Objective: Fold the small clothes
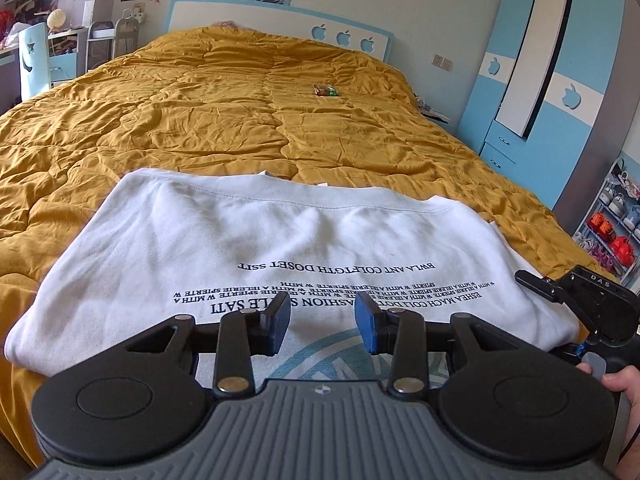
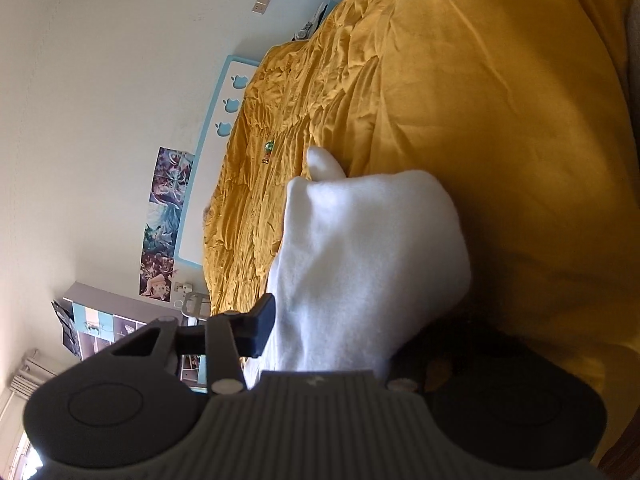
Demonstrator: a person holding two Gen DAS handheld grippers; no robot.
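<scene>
Black linkage arms on the left gripper (image 1: 322, 322), blue pads, silver pivot screws, ribbed grey housing. Round black discs either side. "DAS" on the right gripper (image 1: 532, 280).

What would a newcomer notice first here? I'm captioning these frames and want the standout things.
The big mustard-yellow quilt covering the whole bed stands out first. At its near end lies a white sweatshirt with dark lettering, the left gripper hovering open just above it. In the right wrist view, a bunch of the same white fabric sits between the fingers of the right gripper.
</scene>
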